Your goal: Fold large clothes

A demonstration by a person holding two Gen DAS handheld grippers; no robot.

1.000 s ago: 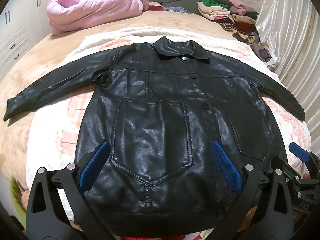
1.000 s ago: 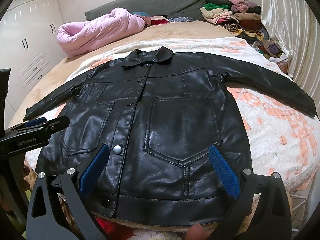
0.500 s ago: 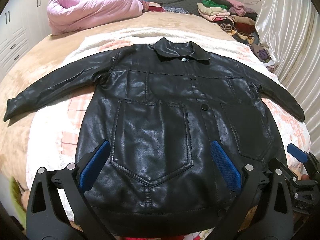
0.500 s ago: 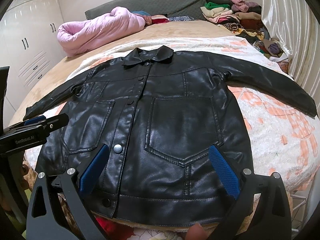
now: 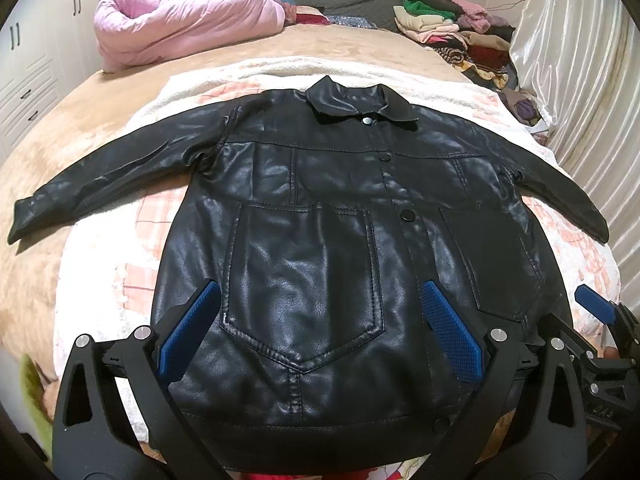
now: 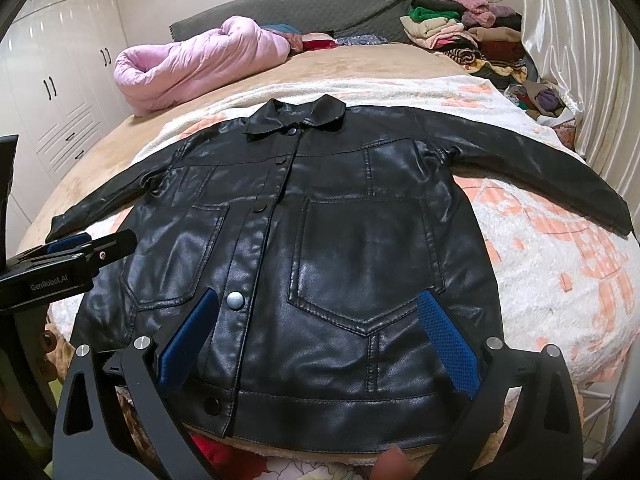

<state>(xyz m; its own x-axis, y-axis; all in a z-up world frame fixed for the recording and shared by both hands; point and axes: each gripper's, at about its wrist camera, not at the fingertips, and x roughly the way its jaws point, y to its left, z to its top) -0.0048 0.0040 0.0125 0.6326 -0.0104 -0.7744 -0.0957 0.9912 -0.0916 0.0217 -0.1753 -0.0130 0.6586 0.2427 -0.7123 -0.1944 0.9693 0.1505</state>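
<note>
Blue-padded grippers agape above jacket

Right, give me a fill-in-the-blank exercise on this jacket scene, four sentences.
1. The black jacket lies flat with both sleeves spread out and its front side facing ____.
2. The rolled quilt near the headboard is ____ in colour.
3. The left gripper and the right gripper both hang with jaws ____.
4. The jacket rests on a white and ____ patterned blanket.

Missing words: up; pink; open; orange

pink quilt, folded clothes pile, white wardrobe, curtain
</note>
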